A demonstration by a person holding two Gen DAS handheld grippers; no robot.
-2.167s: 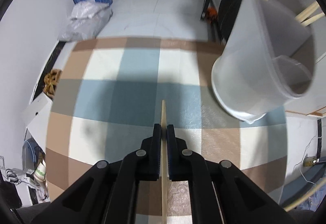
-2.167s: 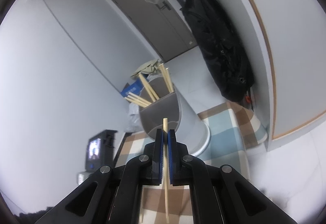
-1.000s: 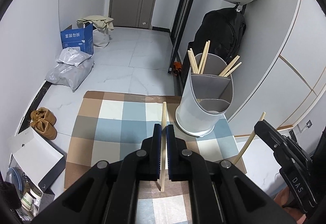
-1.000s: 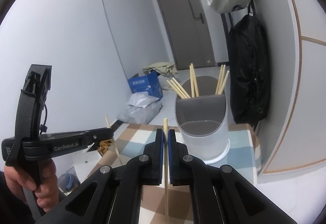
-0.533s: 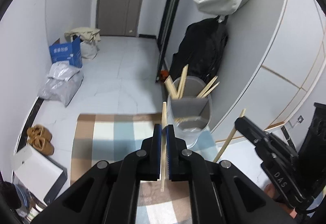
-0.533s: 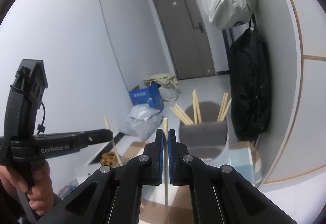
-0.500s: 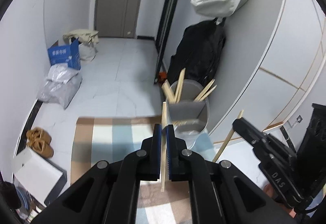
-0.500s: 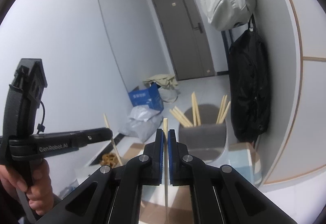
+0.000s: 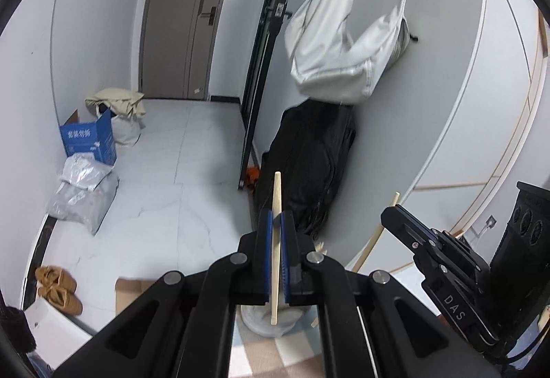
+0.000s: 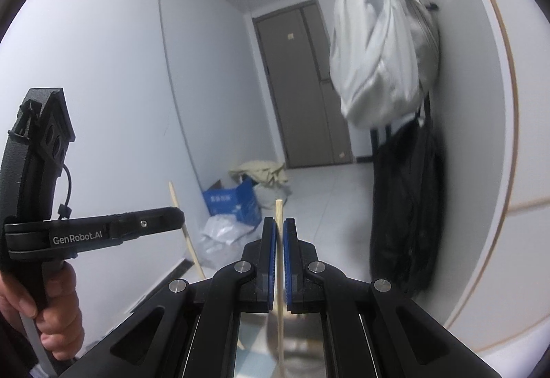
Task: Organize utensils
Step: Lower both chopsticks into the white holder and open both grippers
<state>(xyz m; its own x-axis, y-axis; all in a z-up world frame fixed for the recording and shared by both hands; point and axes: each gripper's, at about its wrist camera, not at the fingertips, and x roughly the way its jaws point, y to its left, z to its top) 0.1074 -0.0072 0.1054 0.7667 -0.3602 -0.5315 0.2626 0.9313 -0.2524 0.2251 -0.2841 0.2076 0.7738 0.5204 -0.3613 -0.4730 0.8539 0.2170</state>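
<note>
Left black two-finger gripper (image 9: 276, 223) clenched on 1 upright pale wooden chopstick (image 9: 275, 261), above white cylindrical utensil holder (image 9: 264, 326); right black two-finger gripper (image 10: 280, 230) clenched on second pale wooden chopstick (image 10: 280, 261).

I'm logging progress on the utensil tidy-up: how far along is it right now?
Midway, it seems. In hand: the left claw is shut on one chopstick, the right claw on another chopstick. Left: both must go into the holder, mostly hidden below. How many are already stowed cannot be seen.
</note>
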